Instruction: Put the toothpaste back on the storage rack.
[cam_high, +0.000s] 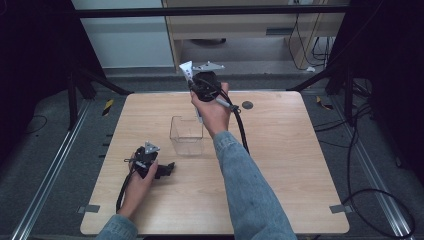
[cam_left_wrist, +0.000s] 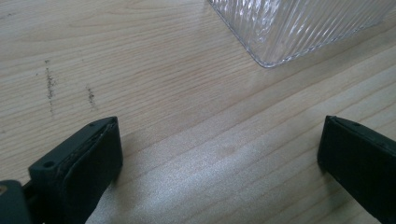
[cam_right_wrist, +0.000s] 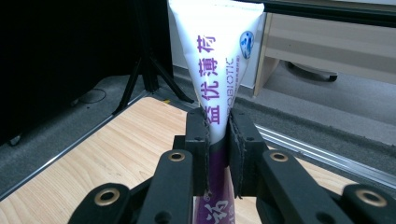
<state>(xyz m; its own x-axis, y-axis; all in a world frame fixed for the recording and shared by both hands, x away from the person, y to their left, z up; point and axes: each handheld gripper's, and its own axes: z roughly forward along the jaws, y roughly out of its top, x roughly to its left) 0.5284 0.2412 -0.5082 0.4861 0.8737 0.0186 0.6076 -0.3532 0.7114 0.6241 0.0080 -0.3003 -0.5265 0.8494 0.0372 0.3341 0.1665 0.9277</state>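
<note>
Two grippers over a pale wood-grain table (cam_high: 280, 165), matte, with a few dark scuffs; left gripper (cam_high: 167, 169) rests low on the tabletop at the near left, black jaws spread wide with bare wood between them, nothing held; just beyond it to the right, a clear plastic box (cam_high: 186, 135), square, ribbed walls, rounded corners, open top, standing upright and apart from those jaws; right gripper (cam_right_wrist: 218, 140) raised above the far edge of the table behind the box, padded jaws squeezed narrow on a toothpaste tube (cam_right_wrist: 217, 60); tube soft, glossy, white with purple print, clamped at its middle, flat crimped end sticking out past the jaw tips.
</note>
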